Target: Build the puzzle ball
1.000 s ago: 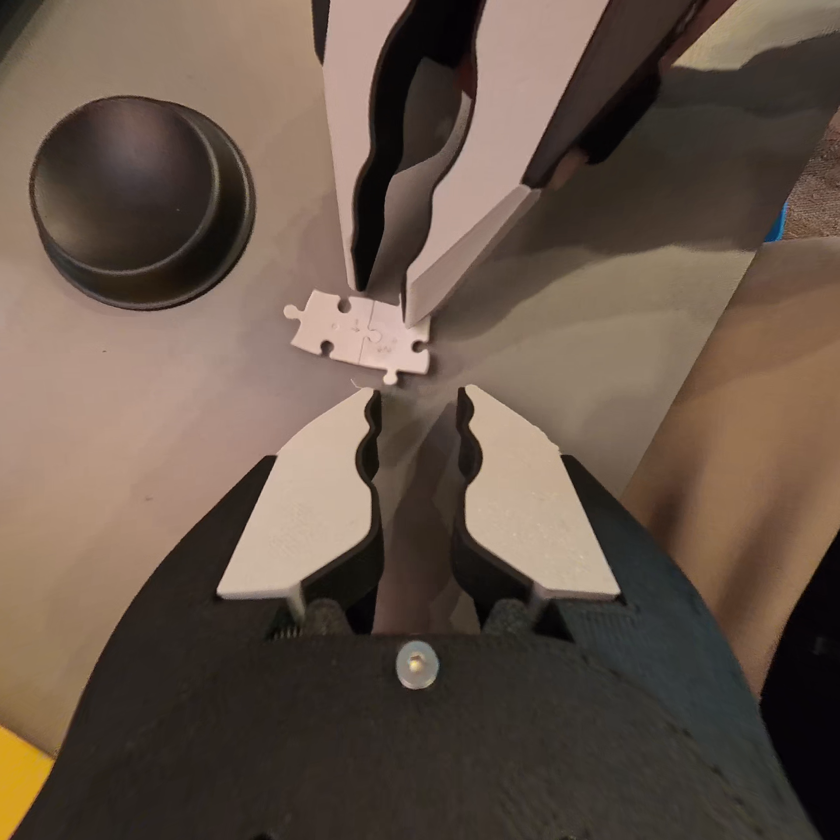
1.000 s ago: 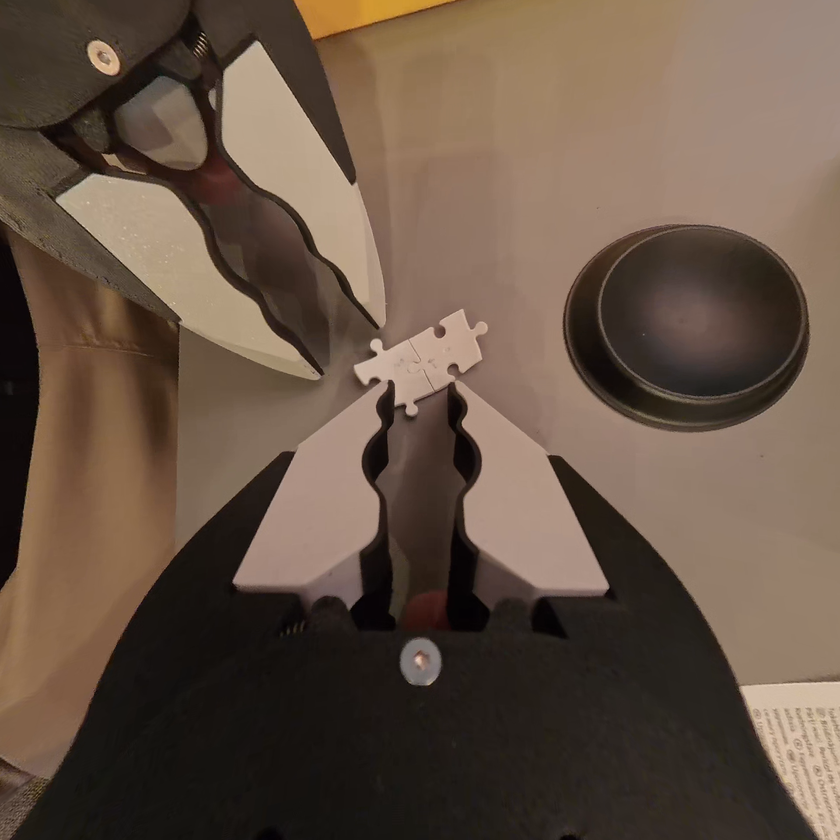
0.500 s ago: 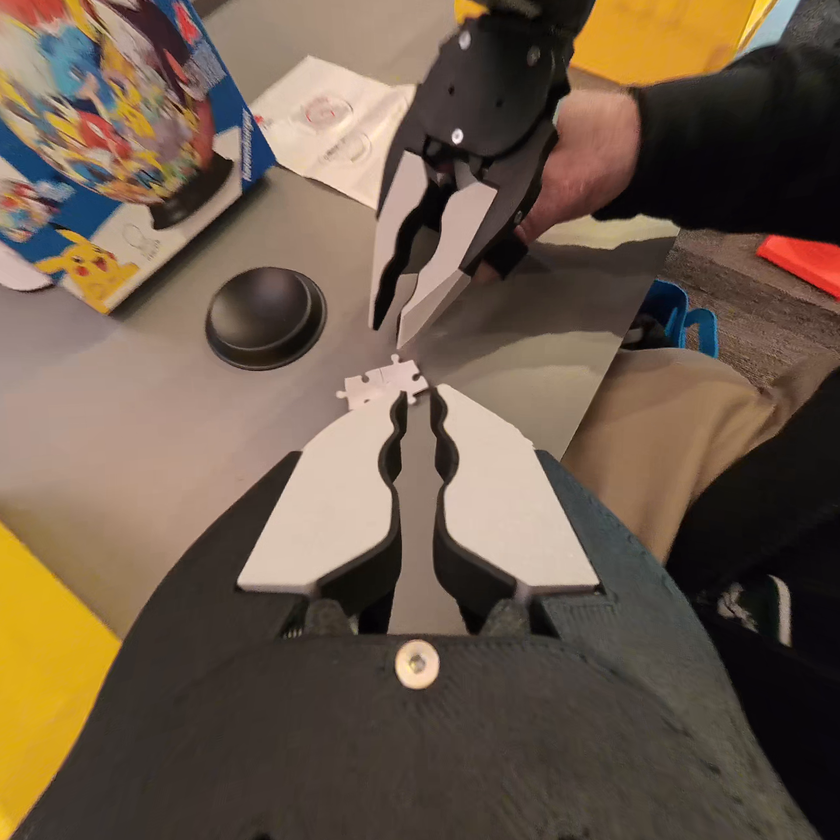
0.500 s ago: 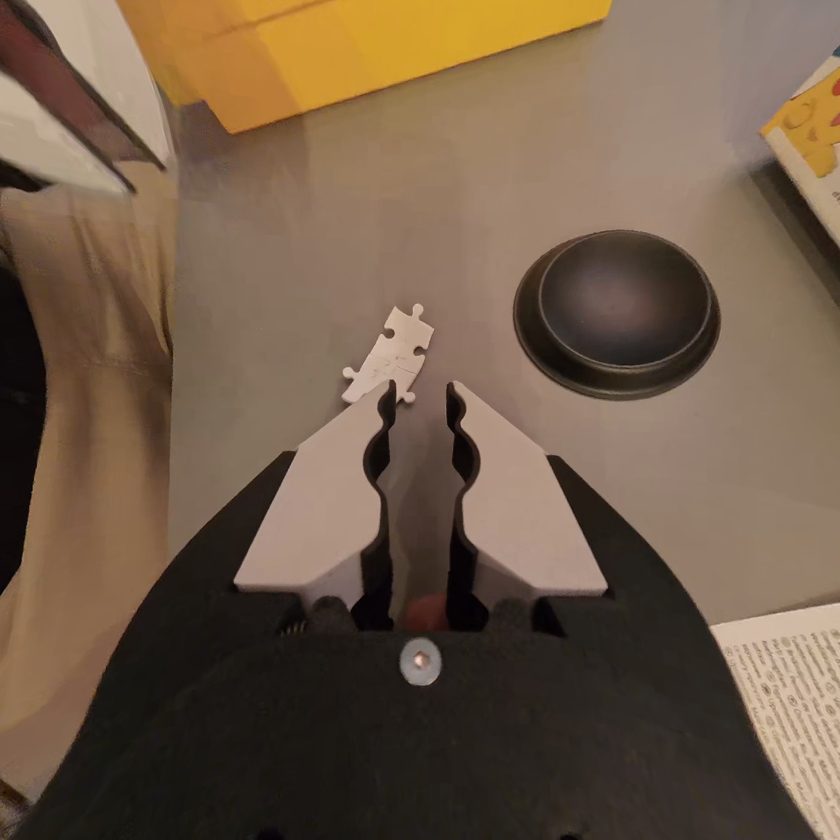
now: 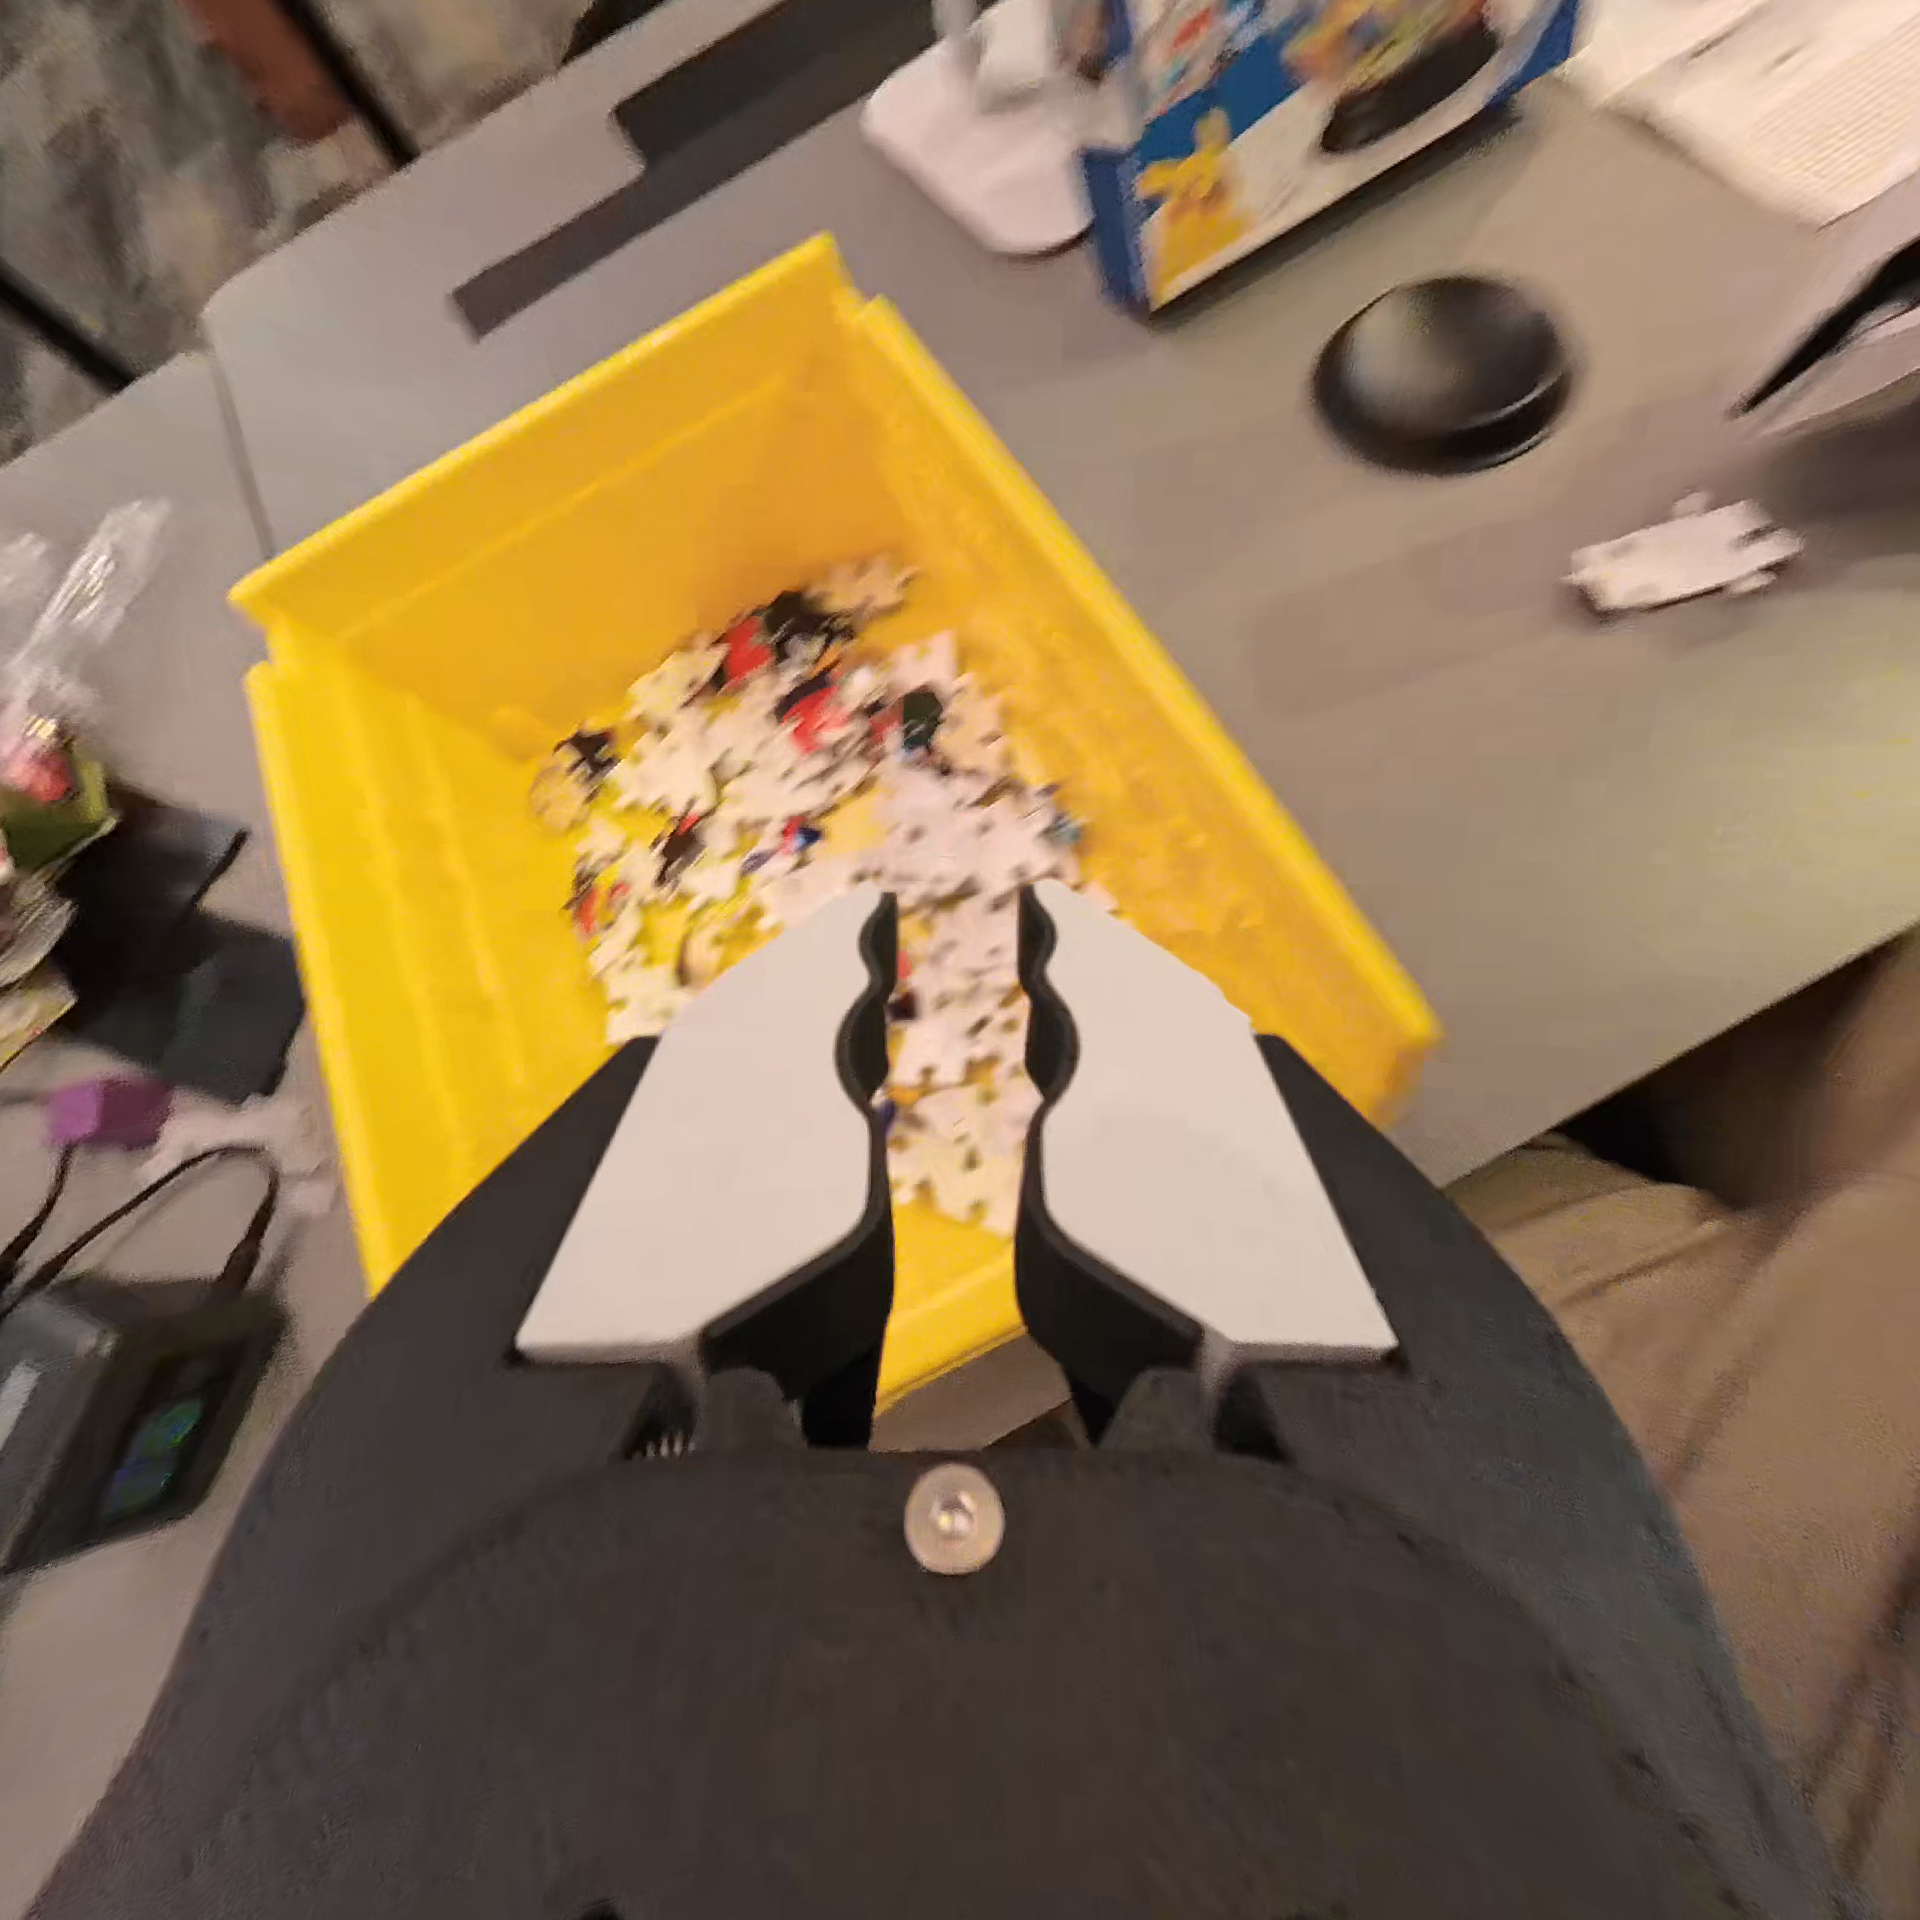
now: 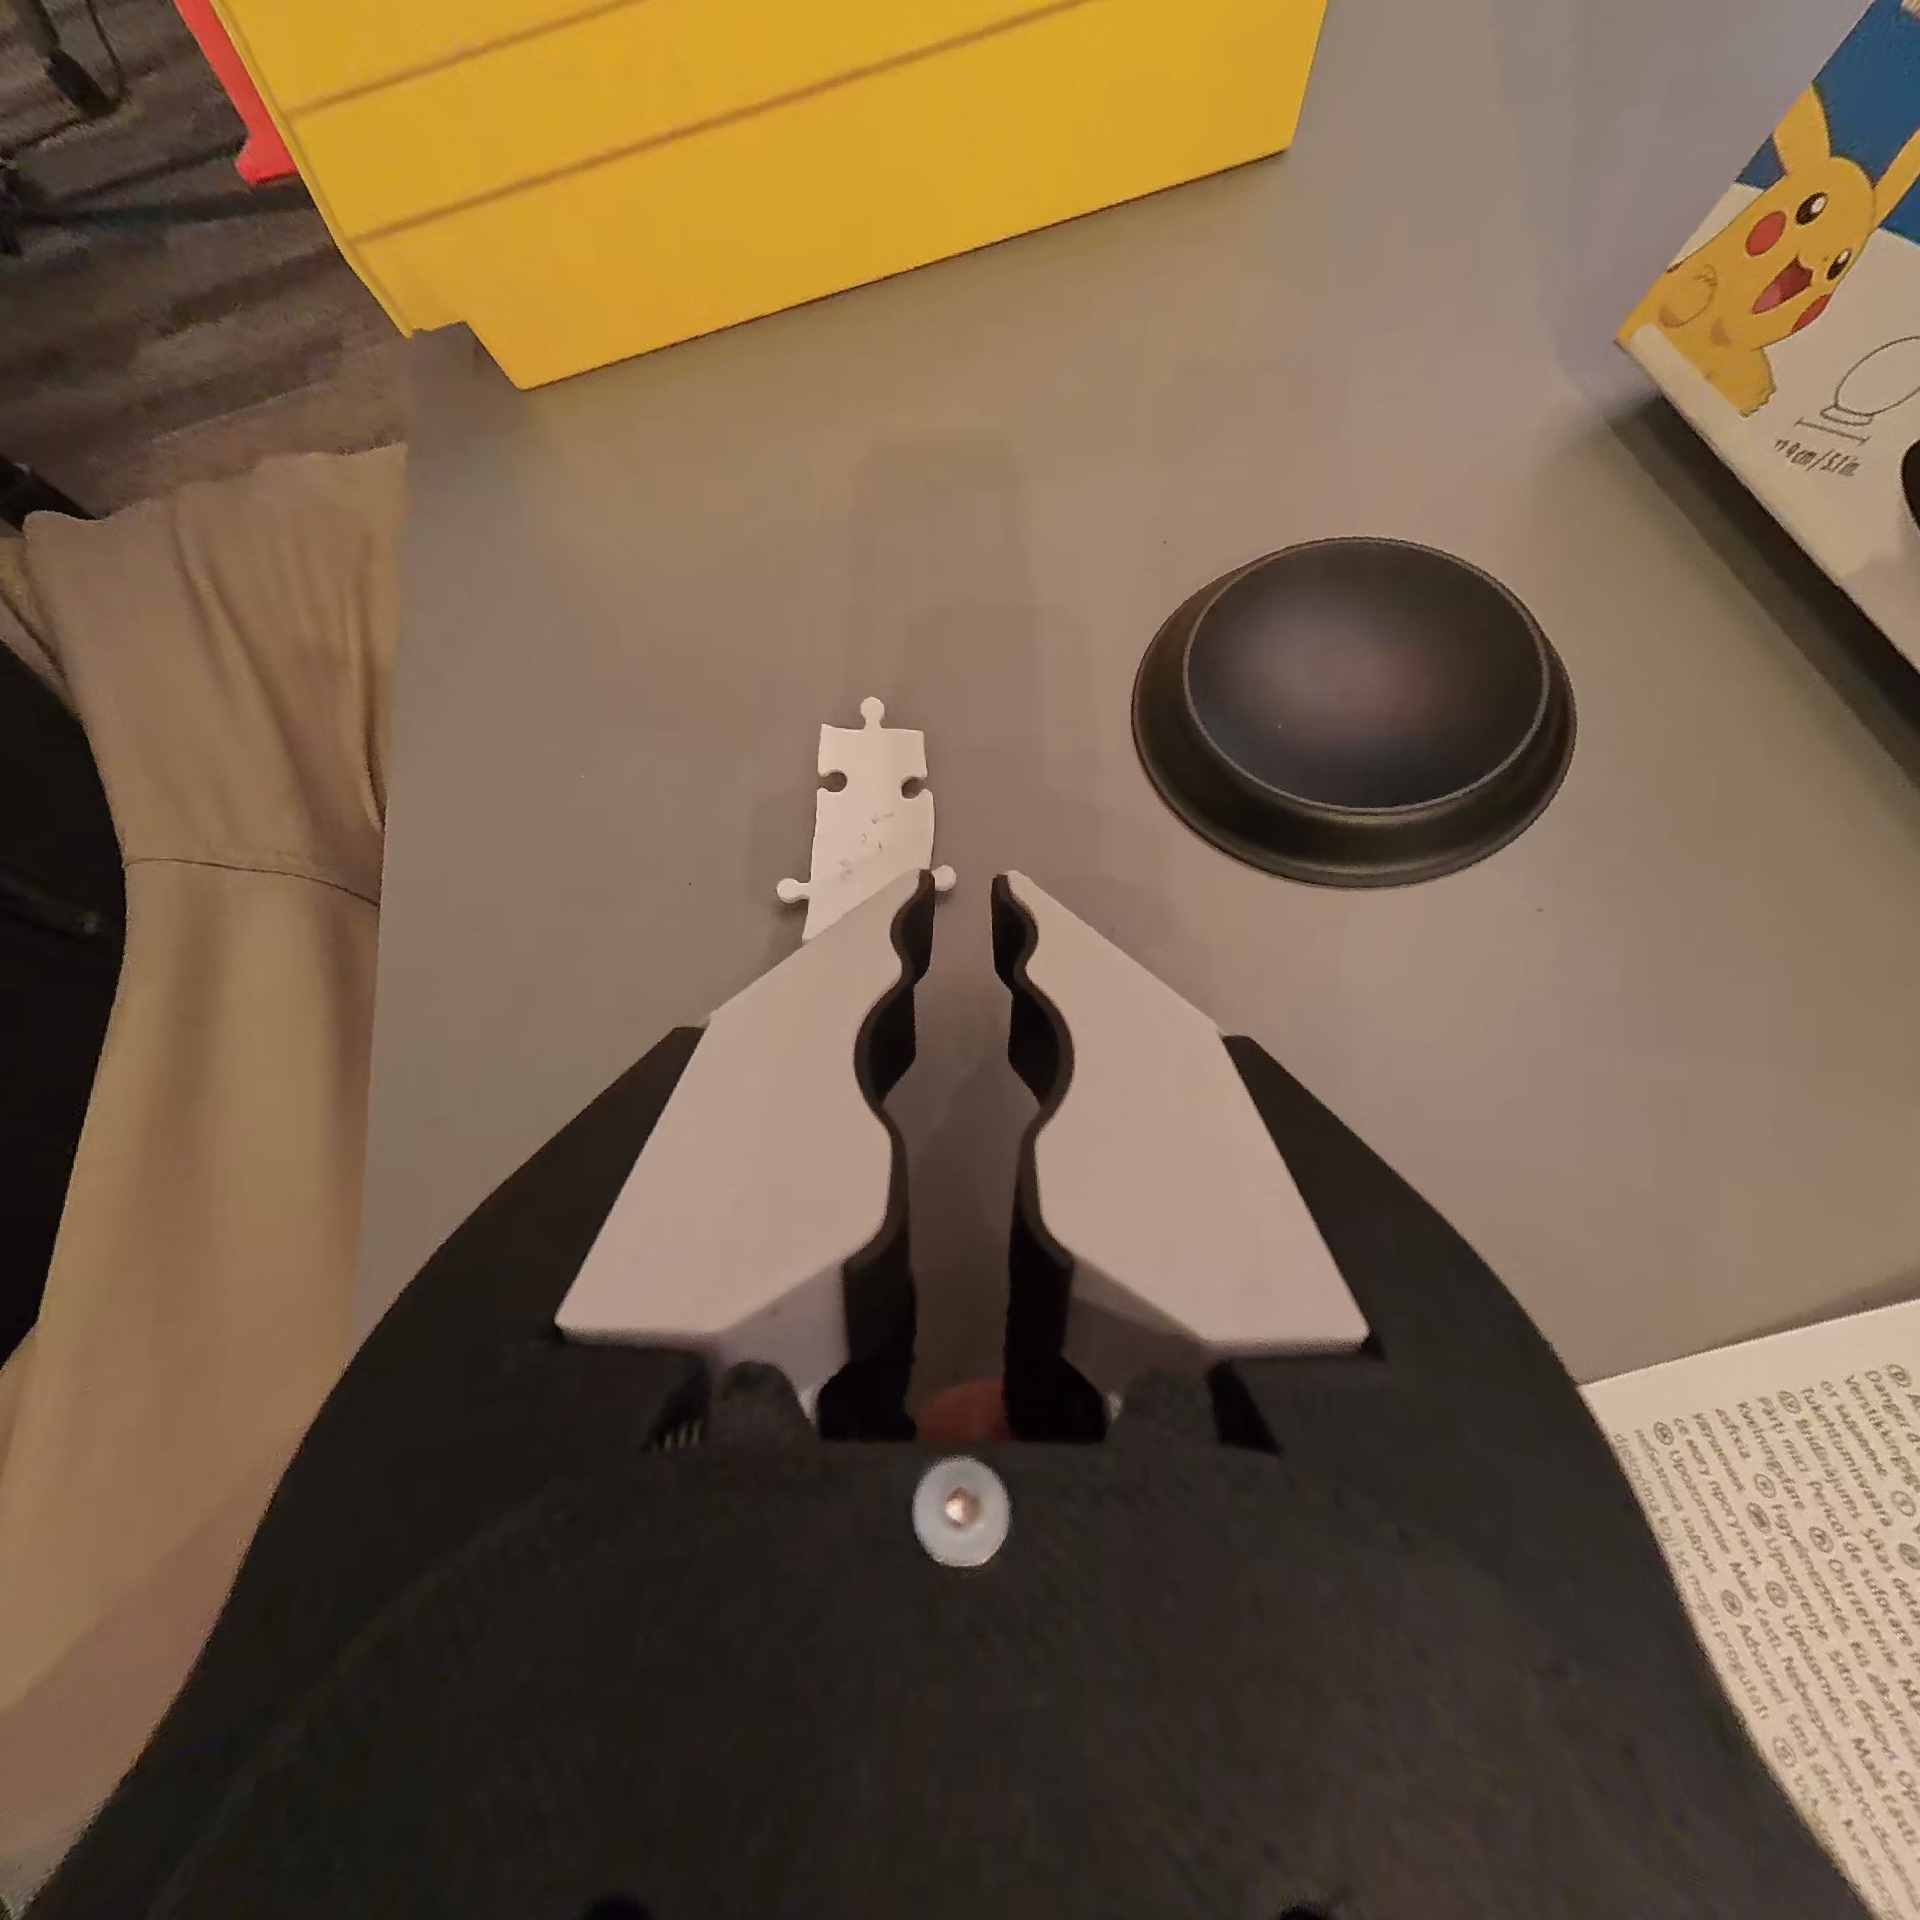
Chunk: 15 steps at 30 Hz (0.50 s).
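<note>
Two joined white puzzle pieces [image 6: 873, 821] lie face down on the grey table [image 6: 644, 582]; they also show, blurred, in the left wrist view [image 5: 1678, 561]. My right gripper [image 6: 961, 894] is open and empty, its left fingertip just over the near end of the joined pieces. My left gripper [image 5: 954, 904] is open and empty, held above a yellow bin [image 5: 436, 831] that holds several loose puzzle pieces [image 5: 810, 769]. The black round stand [image 6: 1351, 717] sits right of the joined pieces and also shows in the left wrist view [image 5: 1439, 374].
The colourful puzzle box [image 6: 1797, 260] stands at the far right, also in the left wrist view [image 5: 1309, 135]. A printed leaflet [image 6: 1787, 1621] lies at the near right. The person's beige trouser leg [image 6: 197, 831] is by the table's left edge. Clutter [image 5: 114, 1039] lies left of the bin. My hands' fingertips stand some 30 cm from each other.
My left gripper has lifted away from the joined pieces and swung left over the yellow bin, opening wider. My right gripper has pulled back a little; the joined pieces stay on the table.
</note>
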Tool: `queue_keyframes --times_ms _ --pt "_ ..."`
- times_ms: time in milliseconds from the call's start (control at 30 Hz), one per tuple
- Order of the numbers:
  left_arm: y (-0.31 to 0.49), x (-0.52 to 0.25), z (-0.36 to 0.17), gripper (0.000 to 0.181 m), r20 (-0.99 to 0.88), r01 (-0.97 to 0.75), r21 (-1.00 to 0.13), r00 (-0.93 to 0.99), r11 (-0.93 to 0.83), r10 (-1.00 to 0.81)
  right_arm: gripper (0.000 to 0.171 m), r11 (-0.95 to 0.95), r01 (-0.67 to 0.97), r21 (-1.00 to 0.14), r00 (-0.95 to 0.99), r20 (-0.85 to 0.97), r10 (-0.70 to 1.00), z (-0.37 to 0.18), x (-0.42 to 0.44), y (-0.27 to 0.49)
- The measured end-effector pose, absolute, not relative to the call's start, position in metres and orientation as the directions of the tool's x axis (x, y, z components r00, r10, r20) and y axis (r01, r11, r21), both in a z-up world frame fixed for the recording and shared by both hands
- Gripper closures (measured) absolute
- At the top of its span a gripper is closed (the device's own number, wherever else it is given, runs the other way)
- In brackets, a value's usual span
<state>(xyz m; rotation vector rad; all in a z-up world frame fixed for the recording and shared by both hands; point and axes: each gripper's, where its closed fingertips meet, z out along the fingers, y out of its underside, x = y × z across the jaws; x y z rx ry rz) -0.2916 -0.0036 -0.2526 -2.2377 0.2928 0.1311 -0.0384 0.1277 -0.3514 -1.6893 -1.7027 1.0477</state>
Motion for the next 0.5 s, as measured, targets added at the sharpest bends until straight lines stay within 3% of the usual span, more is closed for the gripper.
queue_keyframes --times_ms 33,233,500 --pt "-0.005 -0.303 -0.259 0.158 -0.194 -0.243 -0.741 0.97 -0.626 -0.147 0.161 -0.073 0.585 -0.808 -0.088 -0.152 0.984 -0.352 -0.038 0.127" --pt "0.0 -0.342 -0.3 0.147 -0.203 -0.226 -0.64 0.971 -0.735 -0.122 0.162 -0.089 0.598 -0.797 -0.071 -0.163 0.984 -0.355 -0.037 0.128" --pt "0.014 -0.364 -0.312 0.155 -0.146 -0.21 -0.575 0.977 -0.791 -0.153 0.165 -0.11 0.606 -0.788 -0.054 -0.178 0.983 -0.357 -0.037 0.13"
